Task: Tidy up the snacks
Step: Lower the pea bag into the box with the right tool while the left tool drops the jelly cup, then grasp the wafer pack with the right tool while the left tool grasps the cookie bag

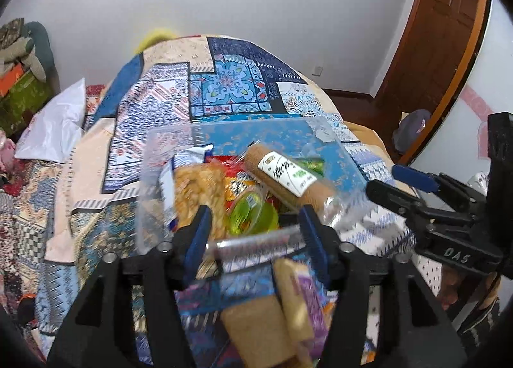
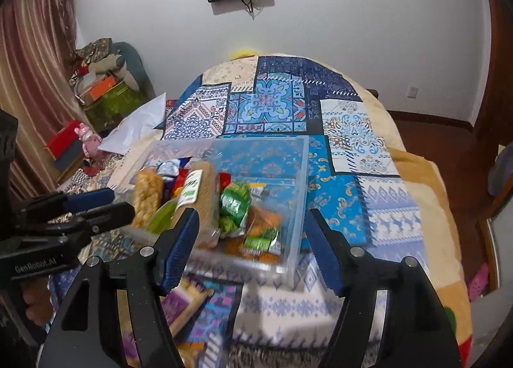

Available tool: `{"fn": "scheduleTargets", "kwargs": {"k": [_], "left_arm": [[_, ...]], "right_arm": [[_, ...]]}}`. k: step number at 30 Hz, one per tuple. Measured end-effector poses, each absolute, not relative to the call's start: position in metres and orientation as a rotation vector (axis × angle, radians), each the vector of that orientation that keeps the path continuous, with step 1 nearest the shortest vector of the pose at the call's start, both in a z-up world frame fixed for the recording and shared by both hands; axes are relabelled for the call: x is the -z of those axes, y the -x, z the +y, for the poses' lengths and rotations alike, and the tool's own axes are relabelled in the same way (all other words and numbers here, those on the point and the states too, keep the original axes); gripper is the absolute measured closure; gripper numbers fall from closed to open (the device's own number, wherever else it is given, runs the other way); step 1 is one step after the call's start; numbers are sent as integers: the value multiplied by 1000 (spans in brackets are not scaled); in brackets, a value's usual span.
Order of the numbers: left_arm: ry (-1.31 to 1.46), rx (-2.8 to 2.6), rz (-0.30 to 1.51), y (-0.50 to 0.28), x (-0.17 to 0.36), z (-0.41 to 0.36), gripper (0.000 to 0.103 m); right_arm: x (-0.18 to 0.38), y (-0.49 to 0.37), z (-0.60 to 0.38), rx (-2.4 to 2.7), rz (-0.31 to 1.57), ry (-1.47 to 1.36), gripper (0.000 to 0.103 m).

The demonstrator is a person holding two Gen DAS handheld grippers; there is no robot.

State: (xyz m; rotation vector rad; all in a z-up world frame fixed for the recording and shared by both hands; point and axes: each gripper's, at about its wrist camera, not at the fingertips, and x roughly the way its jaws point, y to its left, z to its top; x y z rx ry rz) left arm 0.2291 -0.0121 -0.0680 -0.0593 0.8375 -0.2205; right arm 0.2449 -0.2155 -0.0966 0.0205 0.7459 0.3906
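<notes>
A clear plastic bin [image 1: 340,156] [image 2: 296,207] sits on the patterned bedspread and holds snacks: a brown cracker roll with a white label [image 1: 288,177] [image 2: 200,198], a yellow snack bag [image 1: 198,191] [image 2: 147,196], a green jelly cup [image 1: 253,212], green packets [image 2: 235,204] and orange packets [image 2: 261,233]. My left gripper [image 1: 256,233] is open at the bin's near rim, nothing between its pads. My right gripper [image 2: 253,246] is open wide over the bin's near right corner, empty. A tan and purple snack pack [image 1: 288,313] [image 2: 182,300] lies on the bed in front of the bin.
A white pillow [image 1: 54,124] [image 2: 138,124] lies at the bed's left side. Boxes and bags are piled by the curtain [image 2: 102,86]. A wooden door [image 1: 439,37] stands at the right. The other gripper shows at each view's edge [image 1: 449,207] [image 2: 64,214].
</notes>
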Motion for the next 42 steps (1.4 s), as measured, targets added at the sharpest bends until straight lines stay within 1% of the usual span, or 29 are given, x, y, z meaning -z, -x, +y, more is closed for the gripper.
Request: {"fn": "scheduleTargets", "kwargs": {"k": [4, 6, 7, 13, 15, 22, 28, 33, 34, 35, 36, 42], "left_arm": [[36, 205, 848, -200, 65, -6, 40], [39, 199, 859, -186, 66, -2, 35], [41, 196, 865, -178, 68, 0, 35], [27, 184, 922, -138, 89, 4, 33], [25, 189, 951, -126, 100, 2, 31], [47, 204, 1012, -98, 129, 0, 31], [85, 204, 1034, -89, 136, 0, 31], [90, 224, 1044, -90, 140, -7, 30], [91, 229, 1046, -91, 141, -9, 29], [94, 235, 1048, -92, 142, -12, 28], [96, 245, 1051, -93, 143, -15, 27], [122, 273, 1095, -104, 160, -29, 21]], "right_arm": [[89, -219, -219, -395, 738, -12, 38], [89, -205, -219, -398, 742, -9, 38], [90, -198, -219, -402, 746, -7, 38], [106, -158, -211, -421, 783, 25, 38], [113, -147, -208, -430, 798, 32, 38], [142, -127, -200, -455, 873, 27, 38], [174, -126, -184, -468, 945, 35, 38], [187, -128, -180, -466, 983, 34, 38], [189, -128, -181, -467, 986, 35, 44], [190, -128, -183, -463, 987, 34, 52], [190, -128, -186, -458, 987, 36, 54], [186, -123, -206, -446, 977, 31, 59]]}}
